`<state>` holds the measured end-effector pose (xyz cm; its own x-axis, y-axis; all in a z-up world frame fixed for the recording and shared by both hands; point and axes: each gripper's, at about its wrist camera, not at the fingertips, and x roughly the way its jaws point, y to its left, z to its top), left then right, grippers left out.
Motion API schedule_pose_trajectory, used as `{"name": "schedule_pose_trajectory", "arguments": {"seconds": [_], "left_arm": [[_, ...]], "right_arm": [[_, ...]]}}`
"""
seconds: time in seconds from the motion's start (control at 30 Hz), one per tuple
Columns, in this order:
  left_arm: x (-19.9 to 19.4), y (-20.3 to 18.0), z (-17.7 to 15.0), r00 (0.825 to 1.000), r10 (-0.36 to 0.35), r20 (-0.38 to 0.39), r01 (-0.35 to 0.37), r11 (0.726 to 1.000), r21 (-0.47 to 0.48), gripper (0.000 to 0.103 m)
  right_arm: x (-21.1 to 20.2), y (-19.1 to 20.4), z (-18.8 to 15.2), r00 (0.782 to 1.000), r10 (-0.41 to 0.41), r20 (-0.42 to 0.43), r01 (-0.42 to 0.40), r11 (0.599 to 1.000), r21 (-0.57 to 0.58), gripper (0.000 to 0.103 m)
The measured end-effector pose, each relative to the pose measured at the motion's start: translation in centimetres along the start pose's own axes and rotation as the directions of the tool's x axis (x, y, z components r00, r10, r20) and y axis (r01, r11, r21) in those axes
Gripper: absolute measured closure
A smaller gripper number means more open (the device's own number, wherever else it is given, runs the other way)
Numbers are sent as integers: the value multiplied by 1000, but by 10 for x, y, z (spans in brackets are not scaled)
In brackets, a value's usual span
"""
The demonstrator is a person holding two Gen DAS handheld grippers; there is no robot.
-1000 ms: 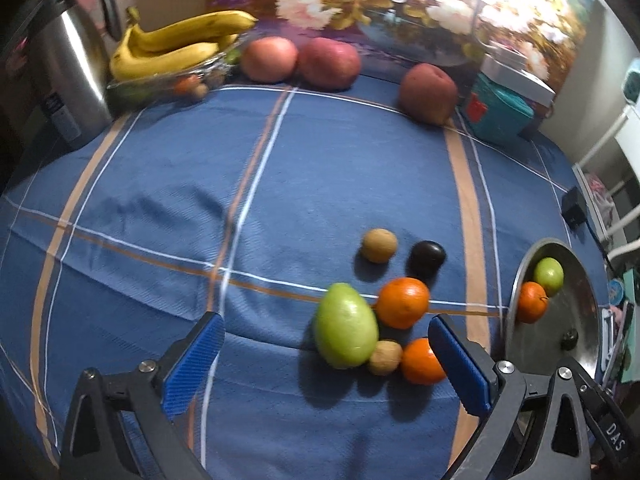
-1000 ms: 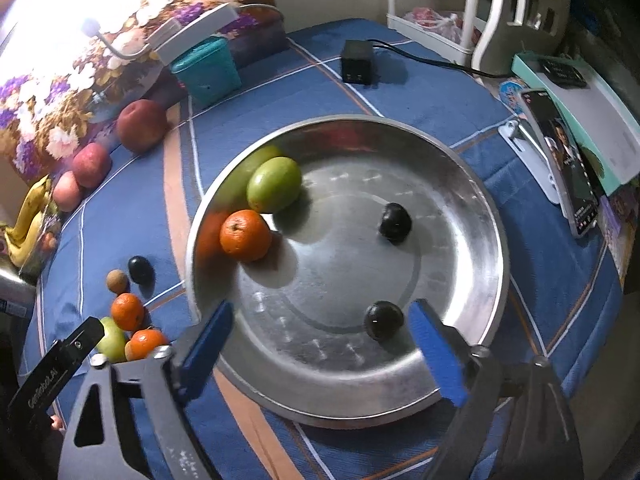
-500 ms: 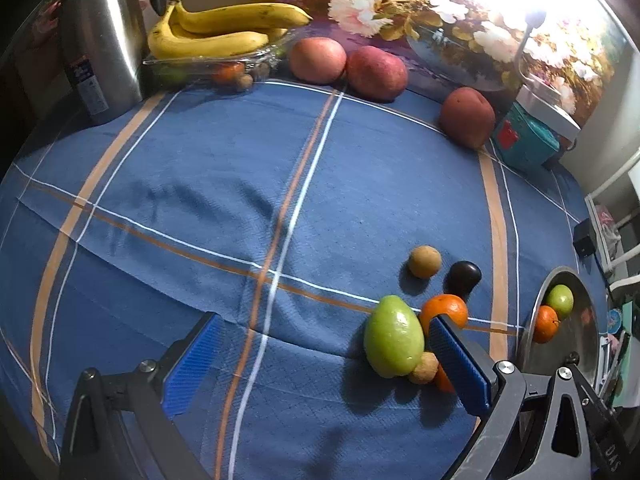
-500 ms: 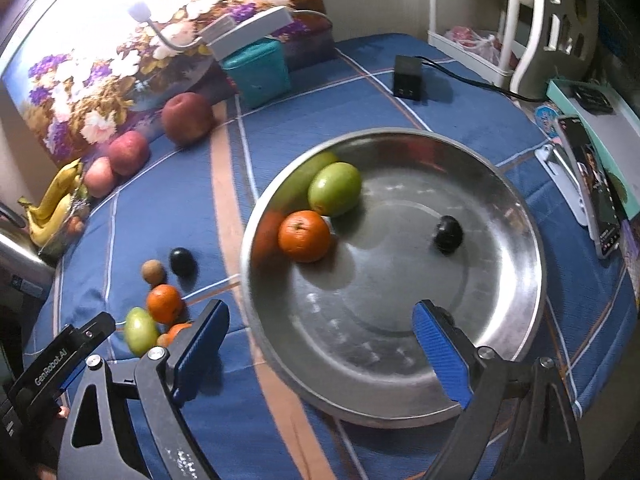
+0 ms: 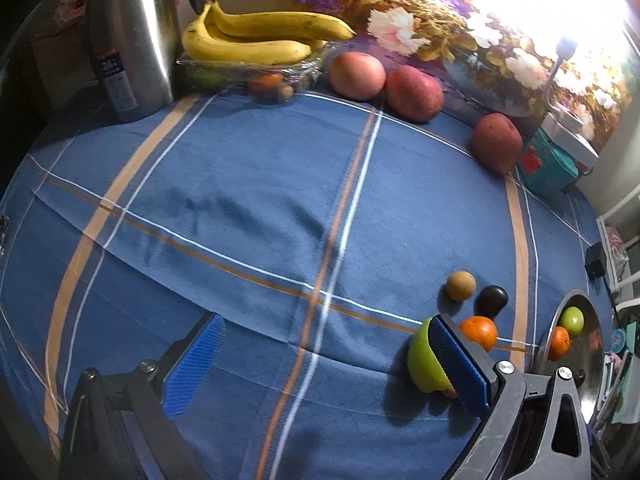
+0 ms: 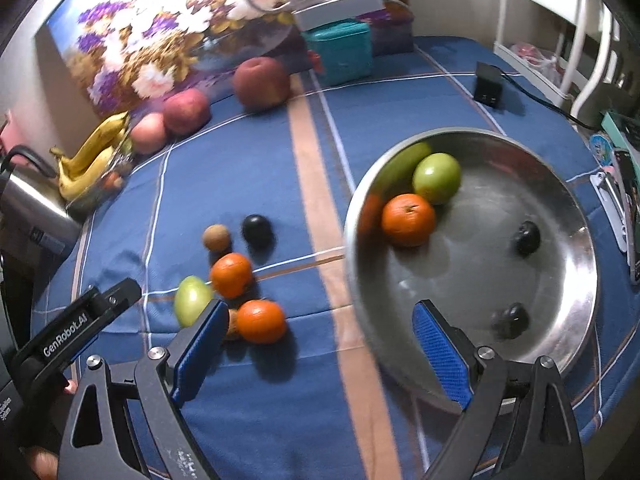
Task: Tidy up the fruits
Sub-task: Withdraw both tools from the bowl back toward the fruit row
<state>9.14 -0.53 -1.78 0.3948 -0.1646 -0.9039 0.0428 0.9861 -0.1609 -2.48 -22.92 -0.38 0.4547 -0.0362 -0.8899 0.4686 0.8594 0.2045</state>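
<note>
Loose fruit lies on the blue cloth: a green fruit (image 6: 192, 300), two oranges (image 6: 231, 275) (image 6: 261, 321), a brown fruit (image 6: 216, 237) and a dark plum (image 6: 257, 230). The steel bowl (image 6: 480, 272) holds a green fruit (image 6: 437, 178), an orange (image 6: 408, 219) and two dark plums (image 6: 527, 238). My right gripper (image 6: 320, 354) is open and empty, between the loose fruit and the bowl's near rim. My left gripper (image 5: 326, 364) is open over bare cloth; its right finger covers part of the green fruit (image 5: 424, 356). The orange (image 5: 478, 330) and bowl (image 5: 592, 364) lie further right.
Along the back stand a steel kettle (image 5: 132, 36), bananas (image 5: 256, 36) on a wrapped tray, three red apples (image 5: 414, 88), a teal box (image 5: 552, 168) and a flower picture. A black adapter (image 6: 489, 88) with its cable and a phone (image 6: 632, 200) lie right of the bowl.
Both grippers have shifted left. The fruit pile slid to the right edge of the left view. The right gripper left the bowl's centre for its left rim.
</note>
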Motion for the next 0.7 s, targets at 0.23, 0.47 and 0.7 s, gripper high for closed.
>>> {"name": "schedule_pose_trajectory", "arguments": {"seconds": [0.23, 0.47, 0.7], "left_arm": [[-7, 16, 7, 1000, -9, 24, 10, 999, -51, 0], [-3, 24, 11, 1000, 13, 23, -11, 998, -70, 0], [4, 21, 11, 1000, 0, -4, -1, 998, -68, 0]], "right_arm": [[5, 26, 1, 998, -15, -53, 14, 1000, -15, 10], [16, 46, 7, 996, 1, -91, -3, 1000, -25, 10], [30, 59, 13, 995, 8, -101, -15, 997, -71, 10]]}}
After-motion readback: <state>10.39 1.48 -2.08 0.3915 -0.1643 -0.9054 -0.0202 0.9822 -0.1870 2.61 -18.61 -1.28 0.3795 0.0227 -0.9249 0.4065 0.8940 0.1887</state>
